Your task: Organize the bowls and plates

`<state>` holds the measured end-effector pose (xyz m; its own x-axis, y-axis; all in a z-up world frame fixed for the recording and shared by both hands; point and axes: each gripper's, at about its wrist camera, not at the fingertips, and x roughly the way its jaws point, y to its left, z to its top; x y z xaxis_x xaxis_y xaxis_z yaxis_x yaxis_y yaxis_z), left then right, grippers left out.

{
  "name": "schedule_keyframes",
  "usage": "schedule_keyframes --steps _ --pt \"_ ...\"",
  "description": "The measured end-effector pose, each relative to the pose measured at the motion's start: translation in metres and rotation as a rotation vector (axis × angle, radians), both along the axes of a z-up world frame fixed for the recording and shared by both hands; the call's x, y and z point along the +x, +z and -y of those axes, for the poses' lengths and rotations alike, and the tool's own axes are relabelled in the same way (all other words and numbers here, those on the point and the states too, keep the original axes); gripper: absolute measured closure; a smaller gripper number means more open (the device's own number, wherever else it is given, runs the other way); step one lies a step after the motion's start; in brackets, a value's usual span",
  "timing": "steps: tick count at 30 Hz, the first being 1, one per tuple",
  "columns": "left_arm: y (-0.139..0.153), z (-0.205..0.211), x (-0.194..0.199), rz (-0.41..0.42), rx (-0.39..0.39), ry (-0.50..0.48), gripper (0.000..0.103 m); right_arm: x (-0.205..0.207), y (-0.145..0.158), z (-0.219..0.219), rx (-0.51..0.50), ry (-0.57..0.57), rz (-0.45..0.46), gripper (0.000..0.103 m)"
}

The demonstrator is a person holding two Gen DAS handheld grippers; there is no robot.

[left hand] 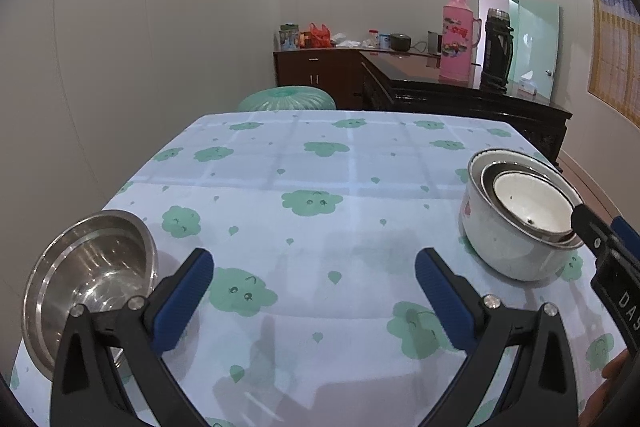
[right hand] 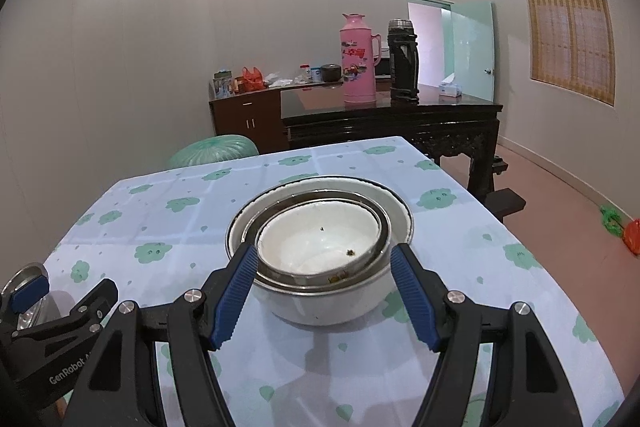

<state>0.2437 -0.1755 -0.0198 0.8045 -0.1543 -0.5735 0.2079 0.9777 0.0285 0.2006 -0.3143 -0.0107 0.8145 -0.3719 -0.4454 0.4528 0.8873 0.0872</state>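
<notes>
Fingers (right hand: 240, 279) of the right gripper (right hand: 324, 263) spread wide, flanking the nested bowls (right hand: 320, 251).

The shiny, mirror-smooth stainless steel bowl (left hand: 90, 283) reflects the lights. The nested stack's white outer bowl (right hand: 320, 303) looks like glossy enamel; a polished metal bowl (right hand: 384, 227) sits inside it, then a smooth white inner bowl (right hand: 320, 247). The pale blue cloud-printed tablecloth (left hand: 320, 187) looks matt, and the blue gripper pads (right hand: 236, 291) are ribbed.

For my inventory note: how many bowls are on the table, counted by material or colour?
White bowls: 2, the outer white enamel bowl and the inner white bowl.
Steel bowls: 2, the nested steel bowl and the separate steel bowl.
Total: 4
</notes>
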Motion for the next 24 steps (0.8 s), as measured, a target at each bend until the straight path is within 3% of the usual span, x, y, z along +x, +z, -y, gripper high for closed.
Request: schedule_keyframes --steps 24 --pt "0.005 -0.009 -0.007 0.009 -0.020 -0.008 0.000 -0.027 -0.009 -0.013 0.019 -0.029 0.020 0.032"
